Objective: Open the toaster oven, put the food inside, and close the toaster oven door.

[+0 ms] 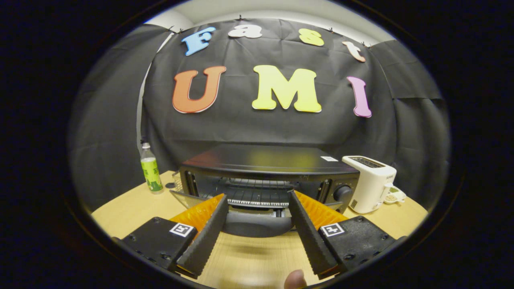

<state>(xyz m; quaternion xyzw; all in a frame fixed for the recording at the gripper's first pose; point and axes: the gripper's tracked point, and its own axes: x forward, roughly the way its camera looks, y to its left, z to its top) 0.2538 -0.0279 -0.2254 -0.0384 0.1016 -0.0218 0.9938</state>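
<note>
The black toaster oven [269, 160] stands on the wooden table [128, 208] just ahead of my fingers. Its glass door [185, 198] hangs down and open toward me, and the wire rack [257, 192] inside is in sight. The door's dark curved handle [257, 228] lies between my two fingers, which stand wide apart on either side of it; I cannot tell whether they touch it. My gripper [257, 196] is open with nothing held. I cannot make out any food in the oven.
A white slot toaster [371, 182] stands right of the oven, with a small white dish [395, 196] beside it. A green-labelled bottle [150, 168] stands at the left. A person's fingertip [295, 279] shows below the fingers.
</note>
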